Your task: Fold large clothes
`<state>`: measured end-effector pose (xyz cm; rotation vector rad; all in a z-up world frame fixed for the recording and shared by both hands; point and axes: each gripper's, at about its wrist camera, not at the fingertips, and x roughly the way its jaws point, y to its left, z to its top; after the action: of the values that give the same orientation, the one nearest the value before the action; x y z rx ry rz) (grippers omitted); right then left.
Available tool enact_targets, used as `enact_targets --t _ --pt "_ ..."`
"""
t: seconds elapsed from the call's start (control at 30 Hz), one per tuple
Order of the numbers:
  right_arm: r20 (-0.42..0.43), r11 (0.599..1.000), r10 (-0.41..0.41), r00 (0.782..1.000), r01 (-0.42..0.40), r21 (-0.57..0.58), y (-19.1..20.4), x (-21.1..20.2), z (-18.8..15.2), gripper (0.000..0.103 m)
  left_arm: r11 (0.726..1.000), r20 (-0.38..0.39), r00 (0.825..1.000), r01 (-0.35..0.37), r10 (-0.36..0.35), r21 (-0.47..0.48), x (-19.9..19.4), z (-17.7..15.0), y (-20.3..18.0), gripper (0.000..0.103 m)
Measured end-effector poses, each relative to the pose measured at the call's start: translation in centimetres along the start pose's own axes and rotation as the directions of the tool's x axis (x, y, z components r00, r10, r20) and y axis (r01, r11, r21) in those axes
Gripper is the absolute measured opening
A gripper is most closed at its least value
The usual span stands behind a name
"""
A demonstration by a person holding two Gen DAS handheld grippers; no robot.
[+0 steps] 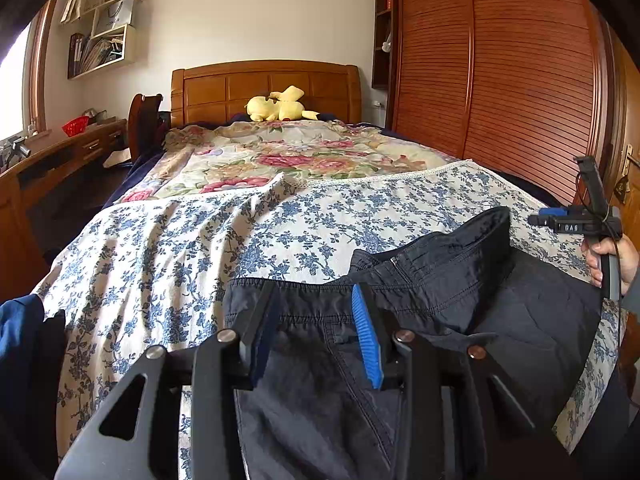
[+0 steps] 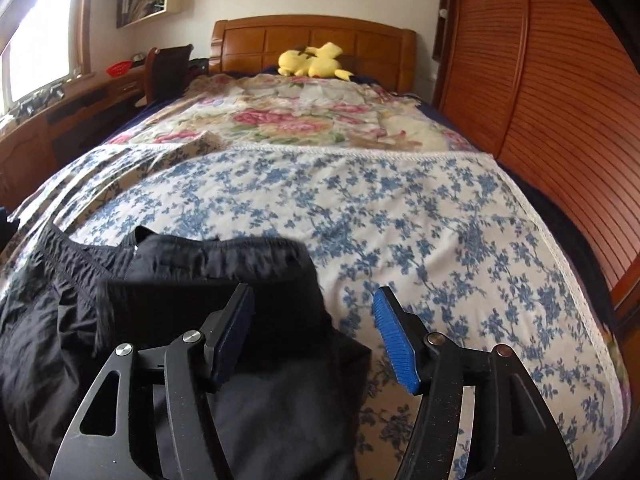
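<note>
I am looking down a bedroom along a bed (image 1: 132,248) with a wooden headboard (image 1: 266,90), and I take that bed as my landmark. A blue-flowered sheet (image 2: 400,216) covers its near half; a pink-flowered quilt (image 1: 288,152) covers the far half, and a yellow plush toy (image 2: 312,62) lies at the headboard. A slatted wooden wardrobe (image 1: 500,80) runs along the bed's right side; a wooden bench (image 1: 60,156) carrying a red bowl (image 1: 75,125) stands to its left, under wall shelves (image 1: 102,32).

The dark trousers (image 1: 460,280) lie on the blue-flowered sheet at the near end of the bed, waistband towards the headboard, with the zip fly showing.

My left gripper (image 1: 316,320) hangs over the trousers near the waistband. Its fingers are spread apart with dark cloth seen between them, and they pinch nothing that I can see. Whether the tips touch the fabric I cannot tell.

My right gripper (image 2: 314,328) sits at the trousers' right edge, also with fingers spread wide: the left finger is over the dark cloth, the blue-padded right finger over bare sheet. In the left wrist view, the right hand (image 1: 612,258) grips its handle beside the trousers.
</note>
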<state>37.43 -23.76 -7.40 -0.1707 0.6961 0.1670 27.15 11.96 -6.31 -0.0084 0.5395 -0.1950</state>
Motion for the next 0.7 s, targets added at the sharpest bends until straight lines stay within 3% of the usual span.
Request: enact_targets --t 0.2,0.27,0.6,0.67,0.7 --pt "-0.13 0.998 0.013 0.991 -0.02 -0.053 -0.3 3.8 -0.7 0.064 1.0 -0.008 1.0 -0.003 0.003 -0.01 0.6 0.0 0.1 0.037" --pt "-0.163 0.997 0.052 0.985 -0.06 -0.05 0.0 5.3 -0.4 0.064 1.0 -0.015 1.0 -0.002 0.002 -0.009 0.9 -0.1 0.1 0.038" --pt "-0.265 0.99 0.135 0.955 -0.137 0.012 0.8 12.5 2.0 0.063 1.0 -0.019 1.0 0.02 -0.02 -0.021 2.3 -0.5 0.1 0.038" --pt "-0.285 0.986 0.162 0.945 -0.163 0.019 1.1 13.3 2.1 0.019 1.0 -0.024 0.999 0.024 -0.024 -0.017 2.7 -0.4 -0.1 0.038" --pt "-0.31 0.982 0.178 0.934 -0.187 0.0 1.7 13.6 2.0 0.006 1.0 -0.026 0.999 0.025 -0.025 -0.016 2.8 -0.4 -0.2 0.038"
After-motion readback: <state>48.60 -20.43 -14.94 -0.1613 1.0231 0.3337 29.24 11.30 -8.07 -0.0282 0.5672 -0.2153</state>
